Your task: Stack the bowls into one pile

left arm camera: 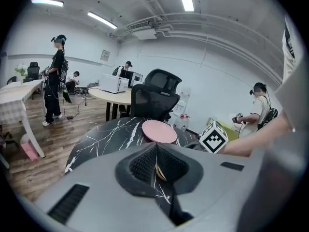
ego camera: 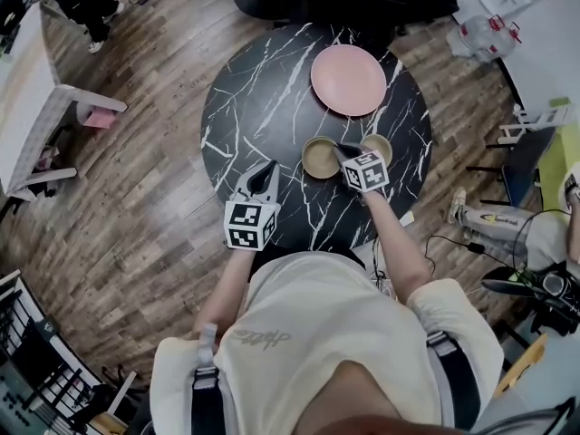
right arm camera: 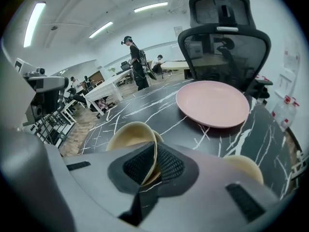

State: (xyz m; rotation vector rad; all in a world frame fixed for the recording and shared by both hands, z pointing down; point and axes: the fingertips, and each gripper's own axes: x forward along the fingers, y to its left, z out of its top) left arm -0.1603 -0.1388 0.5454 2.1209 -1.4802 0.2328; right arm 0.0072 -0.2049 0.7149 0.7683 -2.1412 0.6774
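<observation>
On the black marble table [ego camera: 263, 89], just below the pink plate [ego camera: 349, 80], I see two tan bowls side by side. My right gripper [right arm camera: 147, 166] is clamped on the larger bowl's [right arm camera: 131, 135] rim, beside the smaller bowl [right arm camera: 245, 168]. My left gripper [left arm camera: 155, 167] hovers nearby, jaws together on nothing.

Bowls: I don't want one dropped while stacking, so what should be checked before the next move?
1. Right gripper jaws closed on the held bowl rim: ok.
2. Second bowl upright, mouth open: ok.
3. Pink plate apart from both bowls: ok.
4. Left gripper empty, clear of the bowls: ok.
5. Held bowl lifted off the table: cannot tell.
</observation>
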